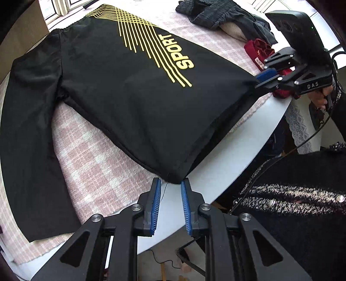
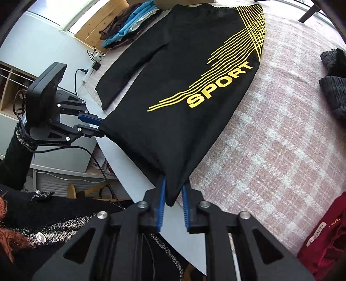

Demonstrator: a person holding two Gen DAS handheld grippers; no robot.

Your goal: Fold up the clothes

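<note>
1. The left gripper has its jaws parted at the bottom corner of the black SPORT trousers, seemingly not clamping.
2. The right gripper pinches the neighbouring corner.
3. The trousers lie flat on a pink checked blanket, beside a red garment.

One black sport shirt lies on one pink checked blanket, which covers one white counter. Two grippers are in view — the left gripper and the right gripper. Beside the shirt sit one dark grey garment, one cream one and one red one. One more heap of clothes lies off the counter — its count cannot be told.
</note>
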